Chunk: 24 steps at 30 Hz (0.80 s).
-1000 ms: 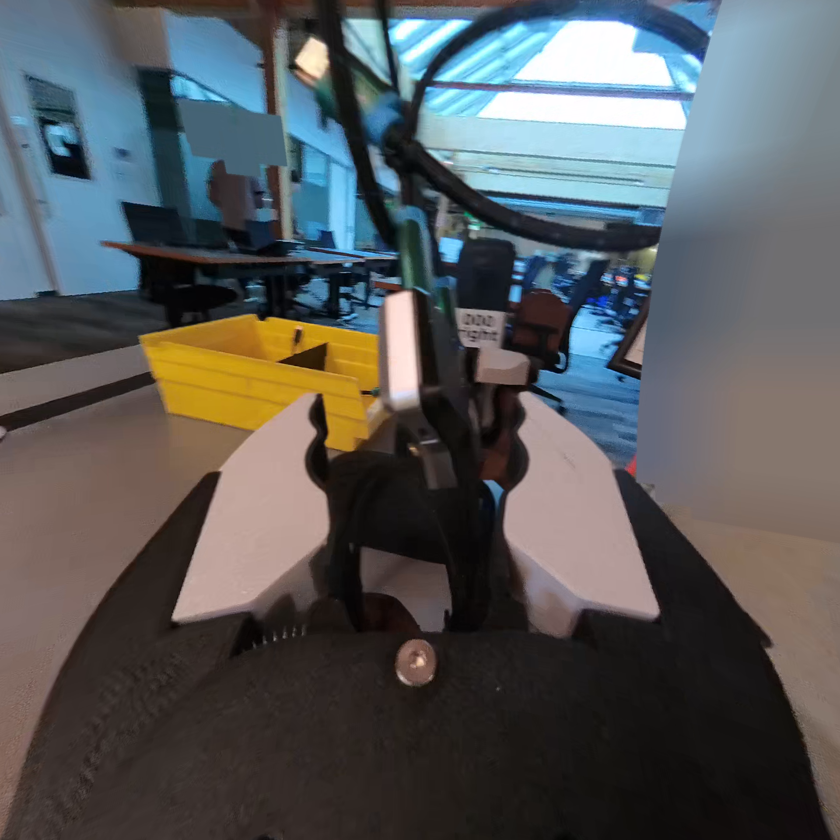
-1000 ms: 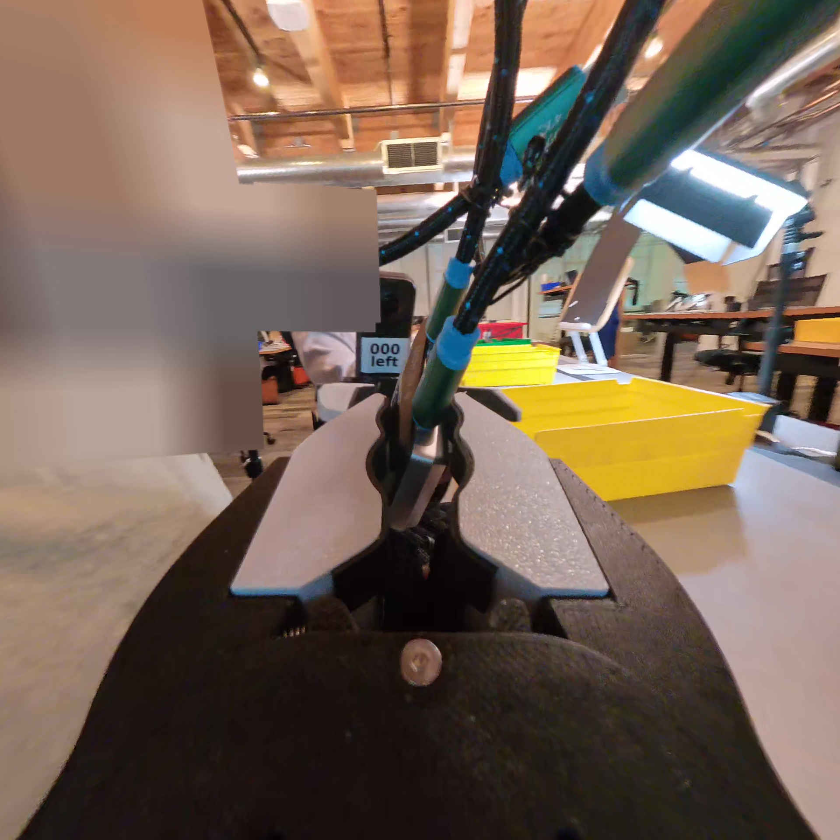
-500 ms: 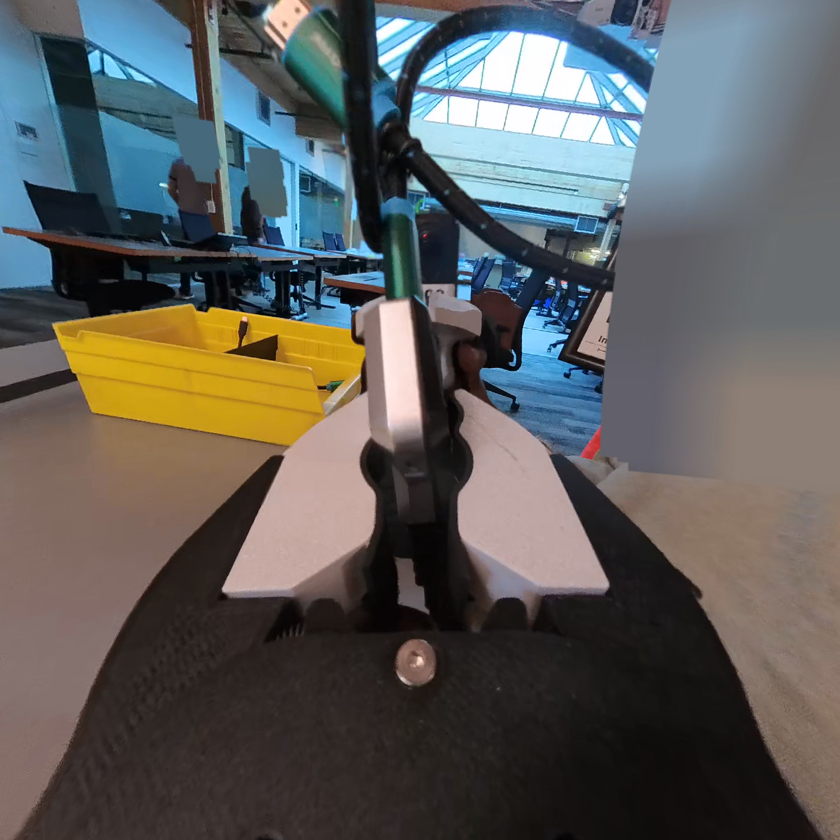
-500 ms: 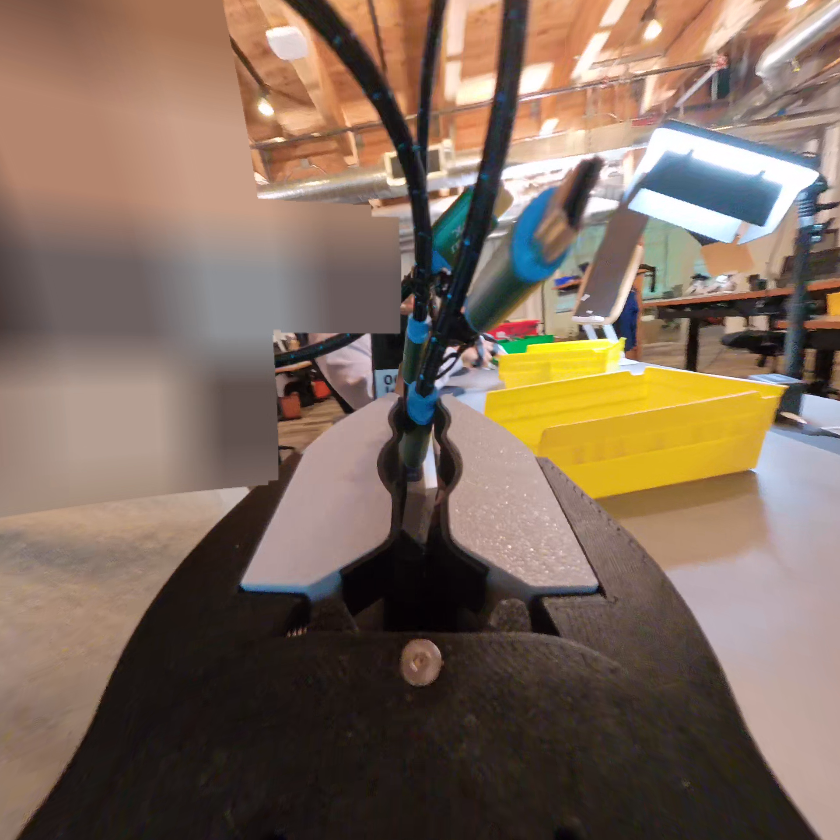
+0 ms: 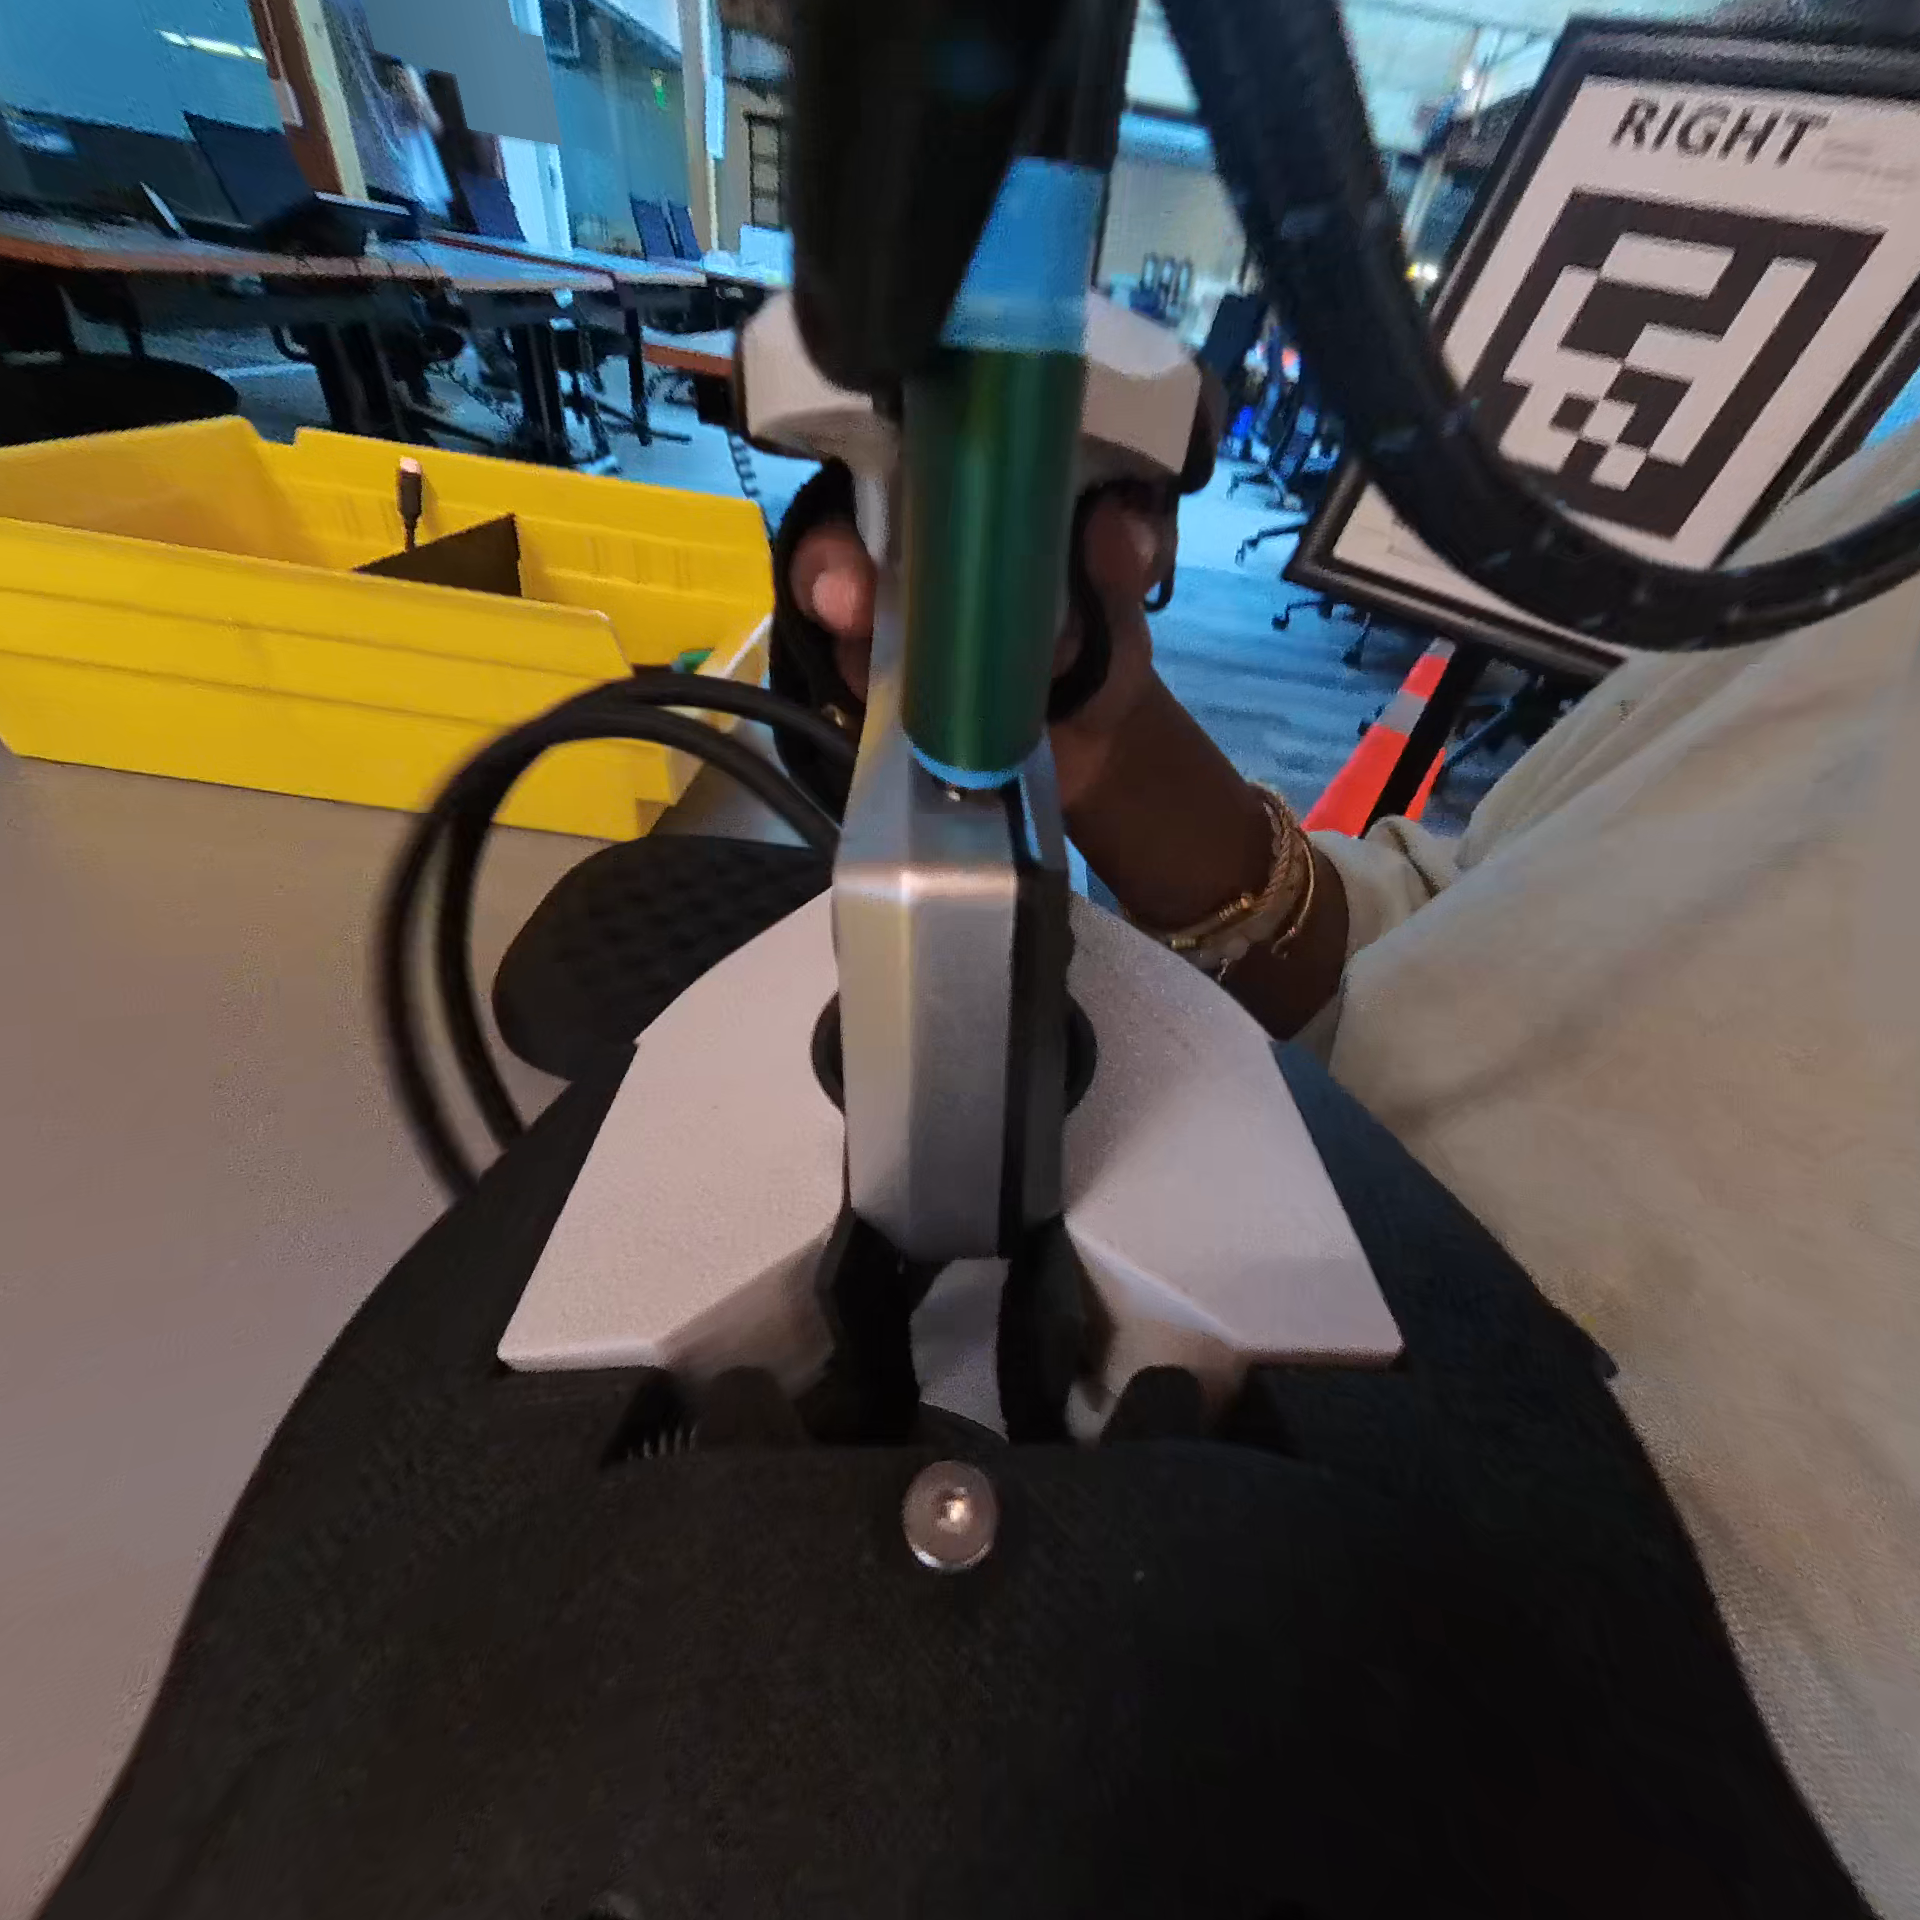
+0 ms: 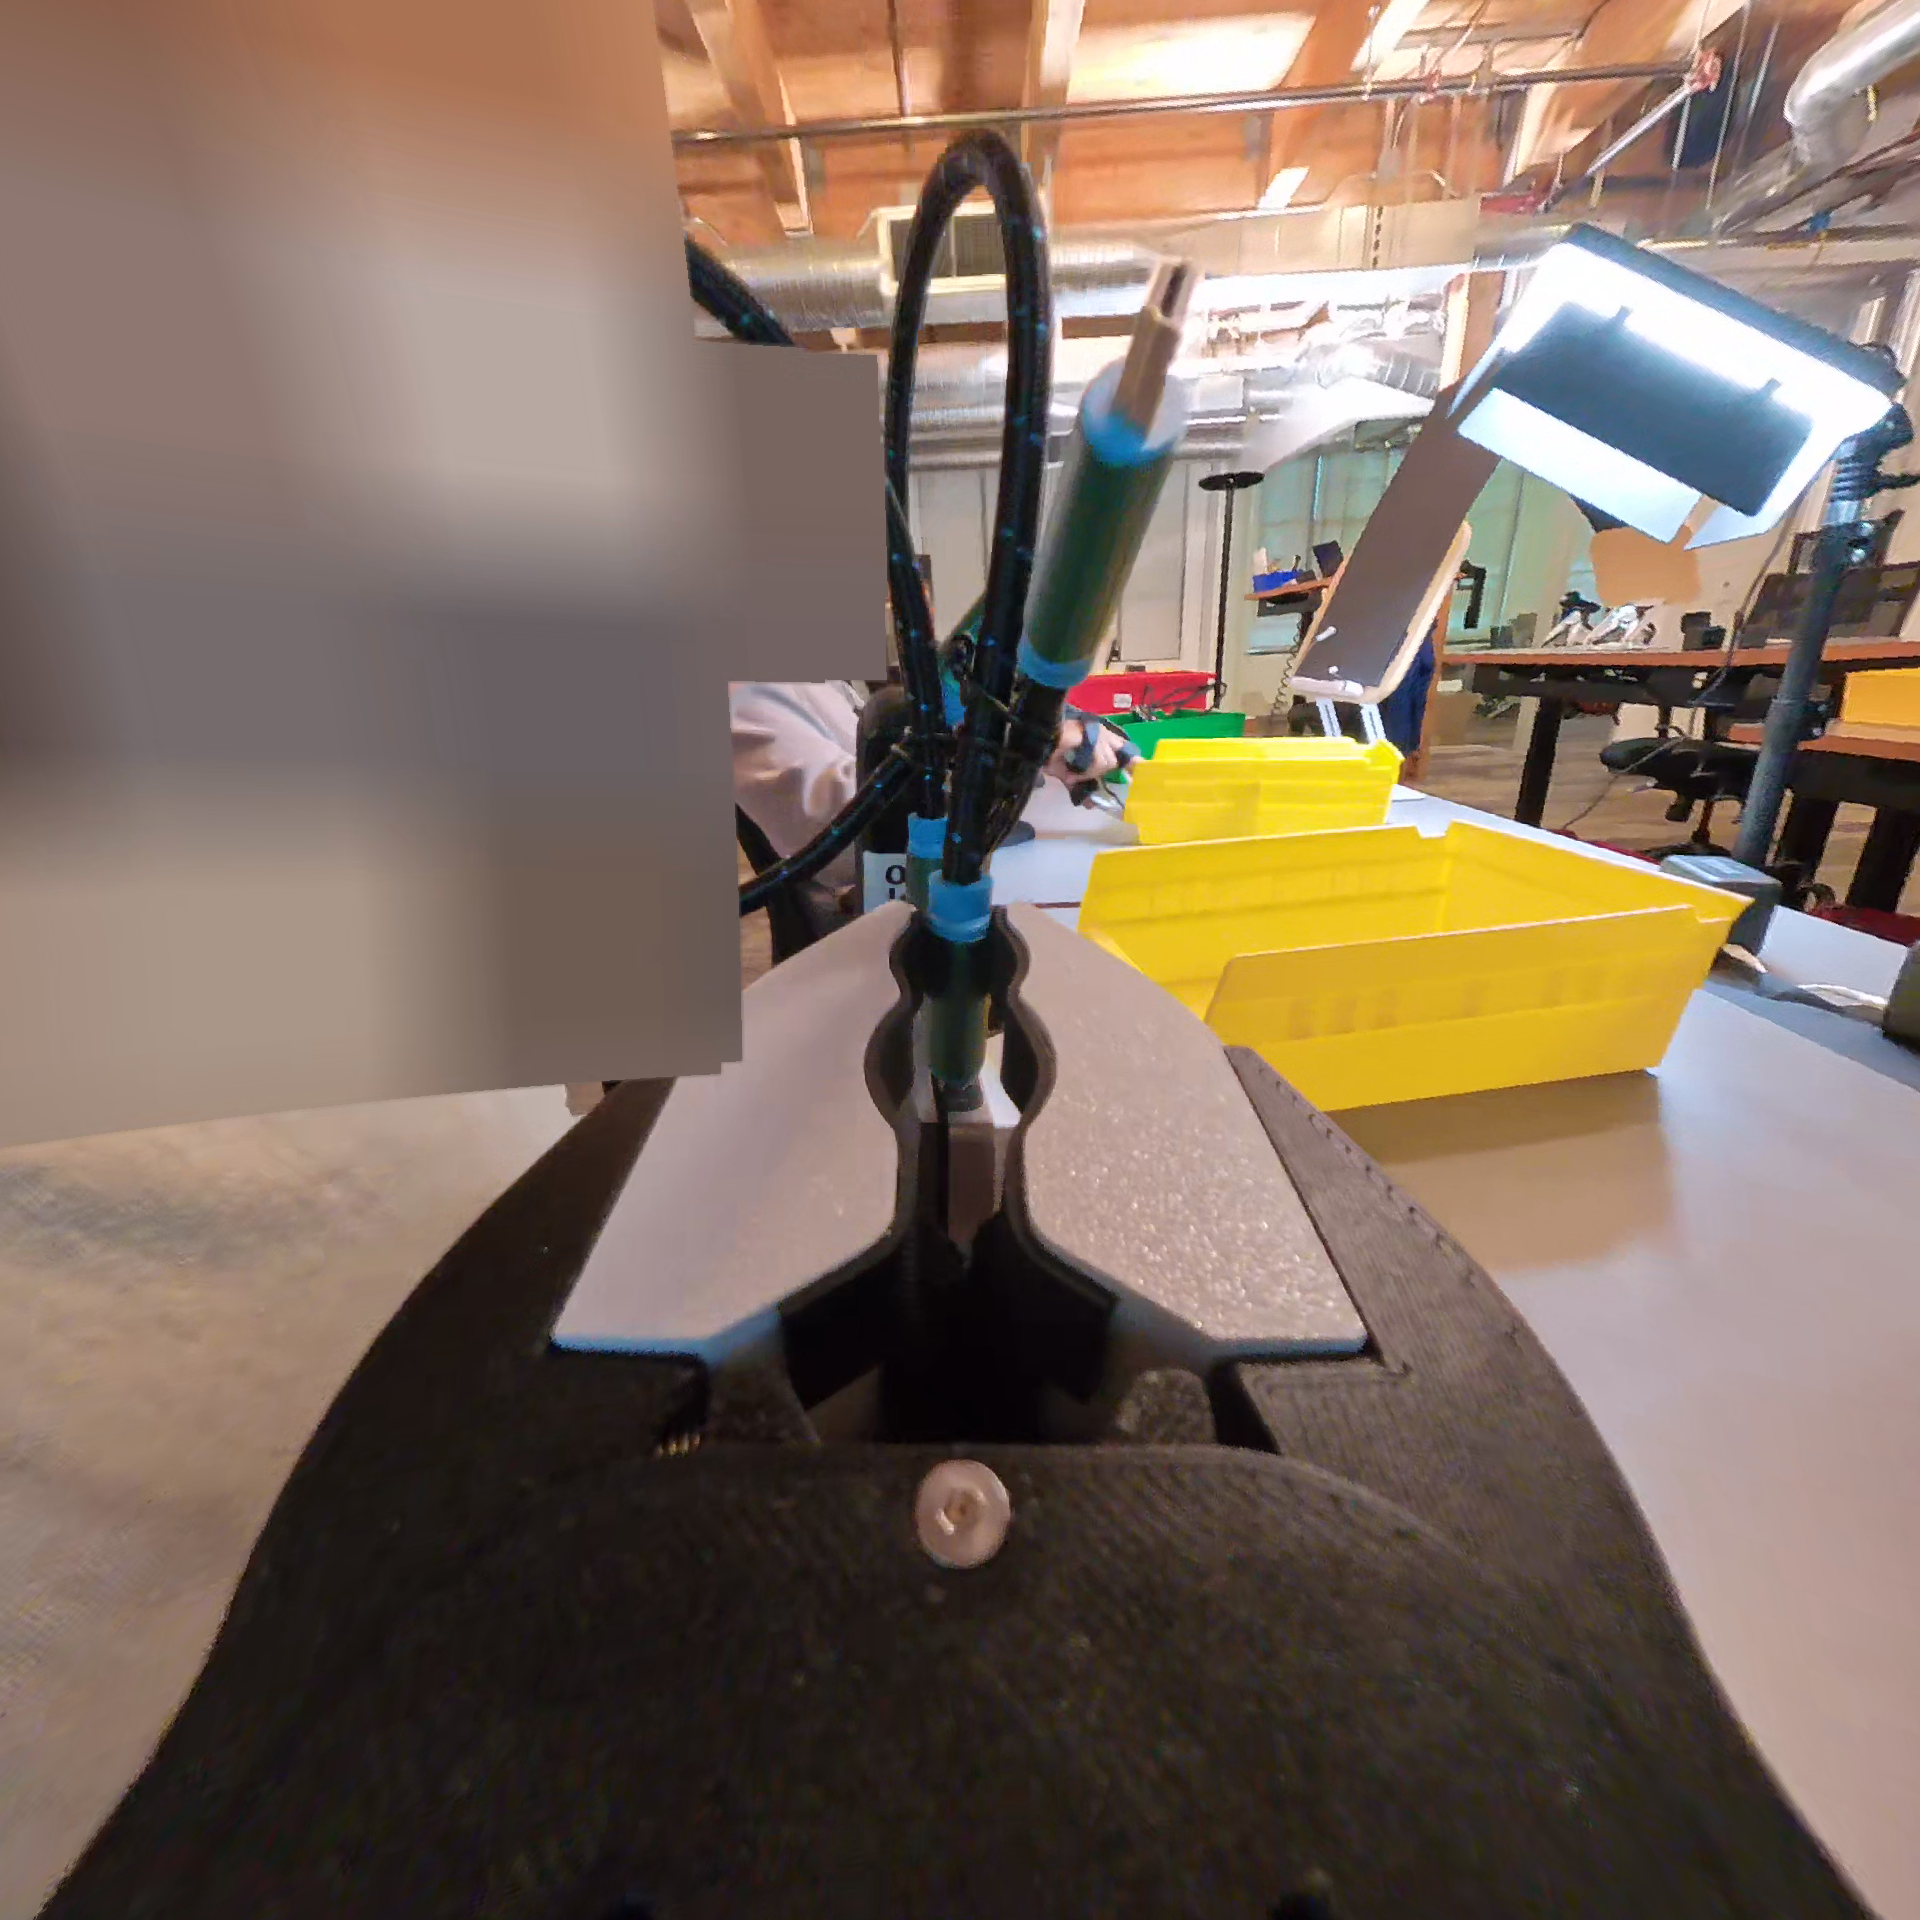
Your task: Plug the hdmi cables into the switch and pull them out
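My left gripper (image 5: 945, 997) is shut on a silver HDMI switch (image 5: 920, 1039), held edge-on and upright. A green HDMI plug (image 5: 977, 561) with blue bands stands in the switch's top end. Black braided cable (image 5: 447, 914) loops to the left and overhead. My right gripper (image 6: 956, 925) is shut on that green plug (image 6: 954, 1008), just above the switch (image 6: 971, 1148). A second green plug (image 6: 1091, 540) hangs free, its metal tip pointing up. A cable loop (image 6: 966, 416) arches above it. The hand (image 5: 1132, 790) holding the right gripper shows behind the switch.
A yellow bin (image 5: 312, 644) stands on the grey table (image 5: 187, 1039) at left. More yellow bins (image 6: 1434, 966) stand at right. A framed black-and-white marker board (image 5: 1652, 343), an orange cone (image 5: 1382, 769), a light panel (image 6: 1662, 405) and a person's pale sleeve (image 5: 1662, 935) are around. Some 8 centimeters of space lies between my two pairs of fingers.
My left gripper closed on the switch and now holds it nearer the camera. The right hand and gripper have come closer to it. The free plug swung from overhead to upright.
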{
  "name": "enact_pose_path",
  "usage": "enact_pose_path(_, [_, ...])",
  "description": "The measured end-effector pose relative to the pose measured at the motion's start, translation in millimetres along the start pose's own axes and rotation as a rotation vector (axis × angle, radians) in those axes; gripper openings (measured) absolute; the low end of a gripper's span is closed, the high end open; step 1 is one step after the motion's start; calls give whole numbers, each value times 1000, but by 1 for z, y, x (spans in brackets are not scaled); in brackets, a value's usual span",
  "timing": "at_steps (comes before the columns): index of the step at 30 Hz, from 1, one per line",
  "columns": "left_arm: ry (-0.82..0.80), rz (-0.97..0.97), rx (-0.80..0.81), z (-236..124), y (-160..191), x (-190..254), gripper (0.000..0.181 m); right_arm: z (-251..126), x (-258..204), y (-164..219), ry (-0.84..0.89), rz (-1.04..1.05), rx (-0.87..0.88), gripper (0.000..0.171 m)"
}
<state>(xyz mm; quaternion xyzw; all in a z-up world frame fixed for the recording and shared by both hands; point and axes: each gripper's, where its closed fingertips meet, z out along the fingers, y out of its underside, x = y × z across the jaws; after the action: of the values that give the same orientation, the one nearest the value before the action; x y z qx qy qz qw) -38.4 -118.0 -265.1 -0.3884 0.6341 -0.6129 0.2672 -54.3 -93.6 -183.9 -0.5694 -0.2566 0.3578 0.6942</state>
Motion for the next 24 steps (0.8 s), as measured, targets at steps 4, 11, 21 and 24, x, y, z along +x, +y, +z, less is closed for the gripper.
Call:
enact_pose_path(4, [-115, 90, 135, -9, -19, -11, 35, -2, 0, 5, -24, -7, 32, 11])
enact_pose_path(11, [-223, 182, 245, -9, -34, -13, 37, 6, 2, 8, -54, 27, 144, 12])
enact_pose_path(21, [-845, 587, 52, -19, -34, -52, 36, -2, 39, 21, 507, -195, 55, 23])
enact_pose_path(24, [-927, 661, -86, -18, -22, -64, 36, -9, 36, 22, 515, -230, 54, 21])
